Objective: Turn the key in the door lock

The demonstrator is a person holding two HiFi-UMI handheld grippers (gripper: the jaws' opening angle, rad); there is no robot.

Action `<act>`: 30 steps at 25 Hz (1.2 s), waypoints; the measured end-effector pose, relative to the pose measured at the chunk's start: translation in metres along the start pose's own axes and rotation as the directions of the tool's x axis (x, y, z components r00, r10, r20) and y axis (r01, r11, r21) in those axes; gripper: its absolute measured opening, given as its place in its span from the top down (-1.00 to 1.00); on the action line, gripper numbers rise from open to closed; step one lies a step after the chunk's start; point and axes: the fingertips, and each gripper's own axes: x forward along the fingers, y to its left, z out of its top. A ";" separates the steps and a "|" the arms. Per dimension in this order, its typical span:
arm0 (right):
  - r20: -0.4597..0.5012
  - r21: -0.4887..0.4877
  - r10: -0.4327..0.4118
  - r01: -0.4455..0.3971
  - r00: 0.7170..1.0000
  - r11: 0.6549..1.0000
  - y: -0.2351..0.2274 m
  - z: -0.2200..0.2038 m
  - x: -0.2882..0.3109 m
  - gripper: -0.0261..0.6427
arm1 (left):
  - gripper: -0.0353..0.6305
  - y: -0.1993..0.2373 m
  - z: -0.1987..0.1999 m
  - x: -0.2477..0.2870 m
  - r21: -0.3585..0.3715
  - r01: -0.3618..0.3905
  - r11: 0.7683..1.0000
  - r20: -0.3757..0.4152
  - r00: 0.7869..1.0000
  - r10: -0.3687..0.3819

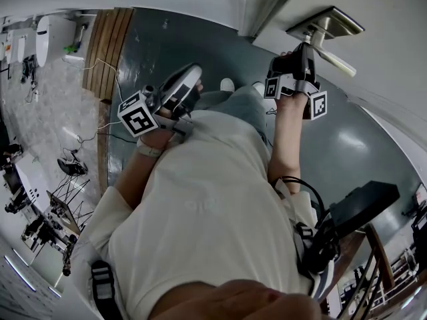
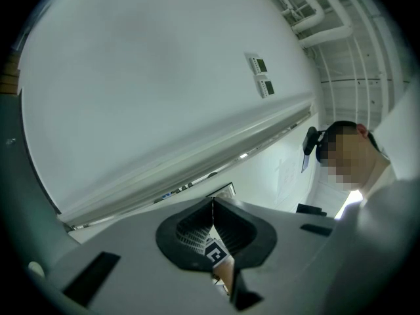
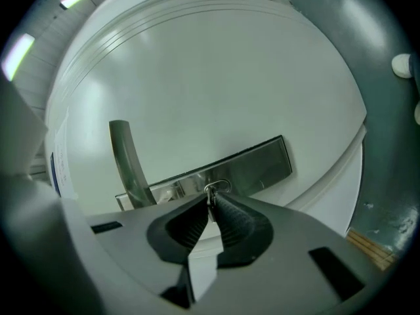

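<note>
A brushed-metal lock plate [image 3: 257, 165] sits on the white door [image 3: 216, 84], with a curved lever handle [image 3: 125, 155] to its left. A small metal key [image 3: 211, 191] stands in the plate's keyhole, and my right gripper [image 3: 210, 201] is shut on the key's head. In the head view the right gripper [image 1: 307, 47] is raised to the plate [image 1: 328, 23], under the lever [image 1: 335, 60]. My left gripper [image 1: 193, 73] hangs off to the left, away from the door. Its jaws [image 2: 212, 205] meet at the tips with nothing between them.
The left gripper faces a white wall with two small control panels [image 2: 261, 76]; a person stands at that view's right edge. Dark grey floor [image 1: 167, 52] lies below, with a wooden strip [image 1: 107, 45] to the left, and black gear [image 1: 363, 209] stands at the right behind me.
</note>
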 end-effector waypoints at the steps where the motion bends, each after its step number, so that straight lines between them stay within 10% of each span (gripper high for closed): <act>1: 0.001 0.021 0.006 -0.006 1.000 1.000 0.000 0.000 0.000 0.80 | 0.87 0.000 0.000 0.000 -0.001 0.000 1.000 -0.001 1.000 0.000; 13: 0.018 0.209 0.088 -0.090 0.996 0.974 -0.009 0.002 -0.005 0.80 | 0.87 0.005 -0.003 -0.003 -0.010 0.001 1.000 -0.007 1.000 -0.001; 26: -0.074 0.111 0.034 -0.026 0.997 0.994 -0.013 -0.003 -0.018 0.68 | 0.87 0.008 -0.002 0.005 -0.023 0.017 1.000 -0.010 1.000 -0.017; 30: -0.130 -0.213 -0.065 0.036 0.989 0.976 -0.013 -0.003 -0.051 0.67 | 0.87 0.007 -0.002 0.007 -0.028 0.023 0.999 -0.002 1.000 -0.024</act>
